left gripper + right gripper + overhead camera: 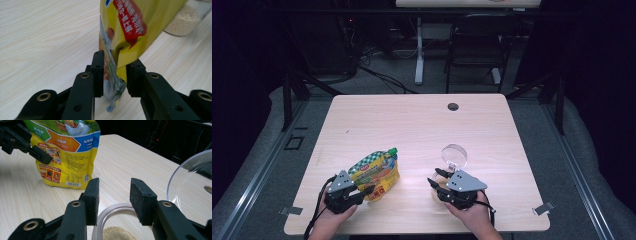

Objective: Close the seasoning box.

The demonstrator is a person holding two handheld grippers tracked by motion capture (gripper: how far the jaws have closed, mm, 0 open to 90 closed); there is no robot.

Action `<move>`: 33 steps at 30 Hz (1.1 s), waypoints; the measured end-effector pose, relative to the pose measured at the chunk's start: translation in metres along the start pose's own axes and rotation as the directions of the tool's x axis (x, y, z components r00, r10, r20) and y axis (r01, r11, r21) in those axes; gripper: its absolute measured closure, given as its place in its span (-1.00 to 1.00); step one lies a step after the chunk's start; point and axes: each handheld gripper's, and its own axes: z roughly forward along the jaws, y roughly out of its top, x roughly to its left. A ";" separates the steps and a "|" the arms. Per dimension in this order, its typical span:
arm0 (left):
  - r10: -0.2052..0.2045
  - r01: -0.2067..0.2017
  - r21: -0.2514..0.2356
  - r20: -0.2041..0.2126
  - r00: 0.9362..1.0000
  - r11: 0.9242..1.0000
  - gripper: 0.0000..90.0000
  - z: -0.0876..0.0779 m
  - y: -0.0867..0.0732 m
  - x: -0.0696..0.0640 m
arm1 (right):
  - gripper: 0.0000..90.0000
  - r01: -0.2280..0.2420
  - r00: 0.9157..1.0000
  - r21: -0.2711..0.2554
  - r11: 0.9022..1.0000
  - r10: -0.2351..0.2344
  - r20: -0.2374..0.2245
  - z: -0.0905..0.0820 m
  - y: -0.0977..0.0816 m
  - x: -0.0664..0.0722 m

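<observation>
1. Yellow pouch point(377, 174) stands near-left on desk point(422, 125); soft, light, likely slippery film.
2. Left tool point(115, 75) part-open around its bottom corner, pads barely off.
3. Right tool point(113, 200) straddles rim of open jar point(110, 220); grip unclear.
4. Best hold: stiff side seam.

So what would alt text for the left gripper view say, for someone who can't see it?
A yellow pouch with a red label stands on a pale wooden table, its bottom corner between the two black jaws of the left tool, which stand slightly apart. Behind it sits a clear jar of beige granules.
</observation>
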 end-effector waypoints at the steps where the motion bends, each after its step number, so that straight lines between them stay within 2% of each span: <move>1: 0.001 -0.001 -0.001 0.001 1.000 1.000 0.58 0.000 0.000 -0.001 | 0.33 -0.001 1.000 0.000 1.000 0.001 0.000 0.000 0.000 0.000; 10: -0.002 0.002 -0.023 -0.009 1.000 1.000 0.35 -0.005 -0.003 -0.004 | 0.32 -0.005 1.000 -0.001 1.000 0.005 -0.002 0.000 0.000 -0.001; 15: -0.025 0.024 -0.048 -0.012 1.000 0.999 0.27 -0.010 -0.005 -0.004 | 0.30 -0.010 1.000 -0.002 1.000 0.010 -0.007 -0.001 -0.001 -0.001; 19: -0.031 0.030 -0.045 -0.017 0.999 0.999 0.21 -0.012 -0.006 -0.003 | 0.29 -0.016 1.000 0.000 1.000 0.016 -0.014 -0.001 -0.001 -0.001; 22: -0.050 0.049 -0.055 -0.015 0.999 0.997 0.10 -0.013 -0.008 -0.002 | 0.26 -0.021 1.000 -0.002 1.000 0.021 -0.019 -0.001 -0.001 0.000; 26: -0.050 0.048 -0.055 -0.028 0.998 0.997 0.01 -0.018 -0.011 -0.002 | 0.23 -0.027 0.999 0.004 1.000 0.027 -0.022 -0.001 -0.001 -0.001; 33: -0.063 0.063 -0.039 -0.011 0.998 0.997 -0.07 -0.024 -0.017 -0.001 | 0.16 -0.049 0.999 0.010 0.999 0.049 -0.025 -0.003 -0.001 -0.004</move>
